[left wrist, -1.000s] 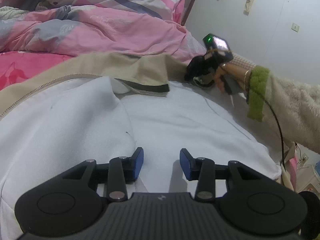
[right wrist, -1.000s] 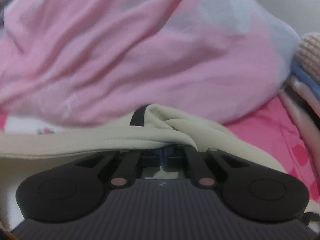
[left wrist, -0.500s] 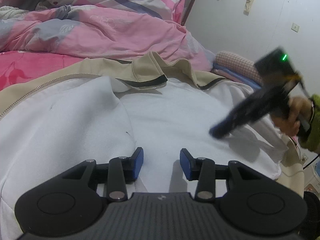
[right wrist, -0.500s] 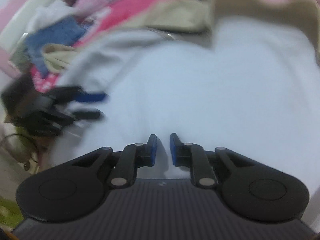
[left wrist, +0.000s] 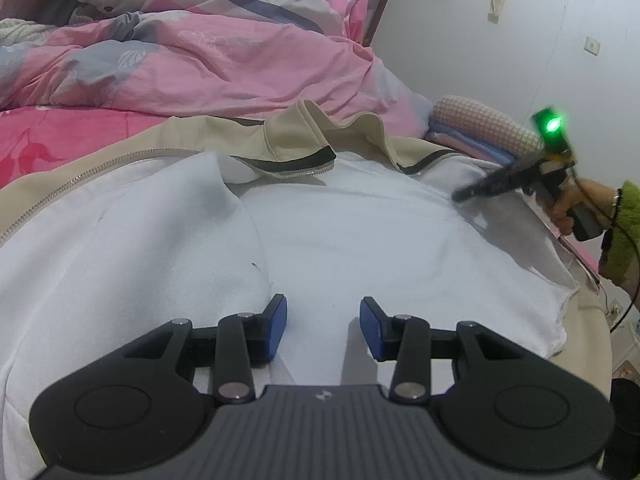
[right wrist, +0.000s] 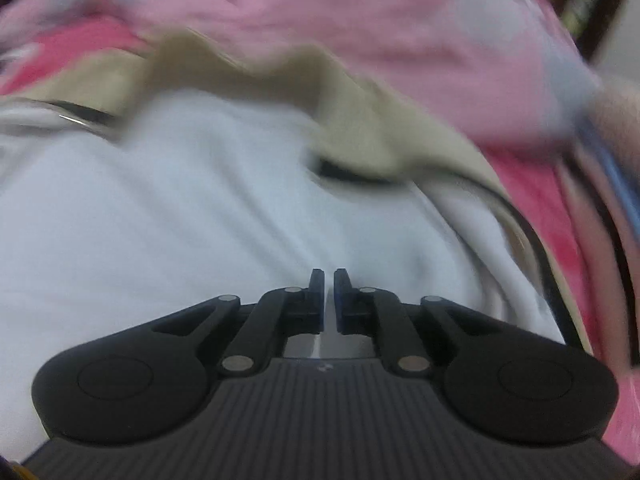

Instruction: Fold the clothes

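A beige zip-up jacket lies opened flat on the bed, its white fleece lining facing up. The metal zipper runs along its left edge. The collar, edged in black, stands crumpled against the pink quilt; it seems partly folded over.

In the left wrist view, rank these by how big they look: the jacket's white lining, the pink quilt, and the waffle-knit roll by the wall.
1. white lining, nearest the camera, so unsure against the quilt
2. pink quilt
3. waffle-knit roll
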Motion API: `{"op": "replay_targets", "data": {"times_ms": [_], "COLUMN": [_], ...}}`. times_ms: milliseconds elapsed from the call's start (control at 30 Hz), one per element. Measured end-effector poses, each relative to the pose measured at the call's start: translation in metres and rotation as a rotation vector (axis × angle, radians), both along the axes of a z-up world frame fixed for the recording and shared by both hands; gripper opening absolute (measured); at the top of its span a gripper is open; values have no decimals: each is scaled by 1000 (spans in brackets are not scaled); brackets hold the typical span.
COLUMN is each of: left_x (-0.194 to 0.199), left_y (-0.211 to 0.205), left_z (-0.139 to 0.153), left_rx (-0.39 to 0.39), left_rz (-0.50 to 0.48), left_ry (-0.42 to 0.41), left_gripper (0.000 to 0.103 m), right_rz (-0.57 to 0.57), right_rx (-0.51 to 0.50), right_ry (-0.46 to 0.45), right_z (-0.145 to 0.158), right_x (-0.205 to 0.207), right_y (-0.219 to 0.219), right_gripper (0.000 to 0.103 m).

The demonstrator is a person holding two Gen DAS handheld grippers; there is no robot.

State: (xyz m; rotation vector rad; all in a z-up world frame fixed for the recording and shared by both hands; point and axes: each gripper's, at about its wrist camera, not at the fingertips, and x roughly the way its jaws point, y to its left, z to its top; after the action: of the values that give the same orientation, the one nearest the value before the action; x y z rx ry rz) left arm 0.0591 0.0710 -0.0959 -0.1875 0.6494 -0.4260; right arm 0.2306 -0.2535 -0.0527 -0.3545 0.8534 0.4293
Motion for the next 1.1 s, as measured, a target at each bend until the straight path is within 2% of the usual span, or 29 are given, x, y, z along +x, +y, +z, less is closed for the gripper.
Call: {"op": "replay_targets", "data": {"times_ms": [100, 200, 267, 333, 367, 400, 467, 600, 733, 833, 1000, 1100], "left_x": [0, -1, -2, -2, -2, -2, -2, -1, -1, -1, -1, -1], "left_y": [-2, -4, -6, -7, -7, -8, -8, -9, -9, -11, -15, -17], "left_z": [0, 1, 1, 1, 1, 1, 1, 2, 2, 3, 5, 7], "left_rx": [12, 30, 42, 50, 53, 56, 59, 62, 66, 74, 102, 115], "left_rz": [1, 4, 5, 6, 6, 7, 7, 8, 7, 6, 3, 5], "left_ry": [0, -3, -5, -6, -6, -6, -5, -5, -5, -5, -7, -1], "left_gripper": [42, 42, 42, 42, 42, 42, 42, 42, 43, 43, 47, 47], "right_rz": [178, 266, 197, 64, -38, -130, -207, -177, -151, -237, -417, -524], "right_rx": [128, 117, 27, 60, 66, 26, 14, 110, 200, 191, 35, -66], "right_ry": [-20, 2, 2, -19, -29, -59, -78, -113, -151, -234, -470, -601], "right_z": [14, -2, -24, -28, -26, -24, -21, 1, 40, 85, 186, 249], "right_x": [-14, 1, 28, 62, 76, 88, 101, 78, 15, -51, -199, -290], "right_y": [26, 52, 48, 12, -5, -18, -36, -34, -46, -76, -139, -154], "right_gripper": [6, 7, 7, 8, 0, 0, 0, 4, 11, 12, 17, 24]}}
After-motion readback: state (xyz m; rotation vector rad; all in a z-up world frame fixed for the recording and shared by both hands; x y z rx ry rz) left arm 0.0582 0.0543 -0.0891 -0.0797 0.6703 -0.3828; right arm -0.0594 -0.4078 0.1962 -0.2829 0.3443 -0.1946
